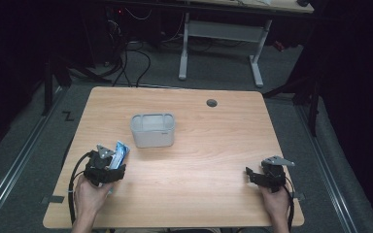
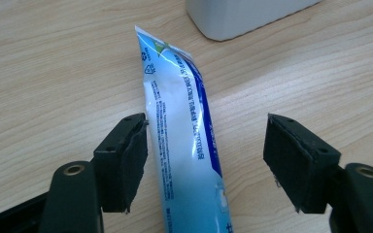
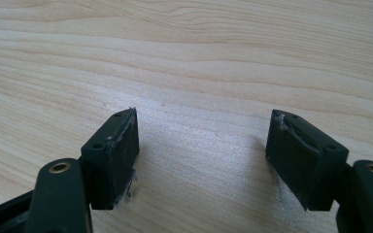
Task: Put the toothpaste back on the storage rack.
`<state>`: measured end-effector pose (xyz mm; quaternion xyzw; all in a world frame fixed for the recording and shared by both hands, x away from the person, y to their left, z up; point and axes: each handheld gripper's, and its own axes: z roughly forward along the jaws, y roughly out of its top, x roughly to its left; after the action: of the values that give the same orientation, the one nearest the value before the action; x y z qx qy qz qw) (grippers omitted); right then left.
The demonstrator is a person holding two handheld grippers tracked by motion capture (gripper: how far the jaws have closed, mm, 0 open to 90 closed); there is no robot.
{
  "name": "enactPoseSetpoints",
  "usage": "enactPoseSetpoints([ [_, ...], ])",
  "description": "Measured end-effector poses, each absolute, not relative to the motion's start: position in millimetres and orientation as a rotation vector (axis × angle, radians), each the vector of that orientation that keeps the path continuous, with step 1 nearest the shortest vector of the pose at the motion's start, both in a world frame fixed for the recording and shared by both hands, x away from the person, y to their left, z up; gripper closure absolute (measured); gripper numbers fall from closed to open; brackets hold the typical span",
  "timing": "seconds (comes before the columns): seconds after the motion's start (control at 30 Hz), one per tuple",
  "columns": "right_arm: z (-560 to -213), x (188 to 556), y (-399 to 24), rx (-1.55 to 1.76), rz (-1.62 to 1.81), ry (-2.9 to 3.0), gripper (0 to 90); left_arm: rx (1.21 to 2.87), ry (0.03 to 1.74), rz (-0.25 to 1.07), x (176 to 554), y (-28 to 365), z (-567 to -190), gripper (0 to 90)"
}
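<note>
Jaws of the left gripper stand wide apart, straddling the tube but not clamped; left pad sits just at the tube's edge, right pad well clear of it; tube lies flat on the table, crimped flat end pointing toward the grey bin, cap end hidden below the frame edge; in the high view the left gripper and tube sit near the bin, off its front-left corner; right gripper also gapes open over bare wood, holding nothing; in the high view it rests well away from the bin, toward its front right.

Risks, as judged: tube is off-centre between the pads, so closing now would likely shove it sideways or roll it before the far pad bites; glossy soft film could squirt out of a light pinch; hard pinch could buckle it; grip sits toward one end, so a lift may let the long end droop and catch the bin's rim.
</note>
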<state>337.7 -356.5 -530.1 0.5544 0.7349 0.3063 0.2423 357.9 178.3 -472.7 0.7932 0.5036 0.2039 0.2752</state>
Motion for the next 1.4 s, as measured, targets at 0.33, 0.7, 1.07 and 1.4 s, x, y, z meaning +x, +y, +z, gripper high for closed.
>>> enactPoseSetpoints([
  [0.33,-530.1,337.7,-356.6,1.516,0.837,2.009,27.8,2.196,1.428,0.560,380.3,169.7,-476.7,33.3],
  [0.7,-530.1,337.7,-356.3,1.516,0.836,2.008,27.7,2.299,1.496,0.548,405.6,163.0,-487.6,33.3],
  [1.07,-530.1,337.6,-355.9,1.512,0.832,2.004,27.6,2.338,1.526,0.527,415.9,163.8,-496.8,37.0],
  [1.4,-530.1,337.7,-356.0,1.516,0.833,2.004,27.6,2.342,1.533,0.457,421.9,164.3,-498.3,44.5],
])
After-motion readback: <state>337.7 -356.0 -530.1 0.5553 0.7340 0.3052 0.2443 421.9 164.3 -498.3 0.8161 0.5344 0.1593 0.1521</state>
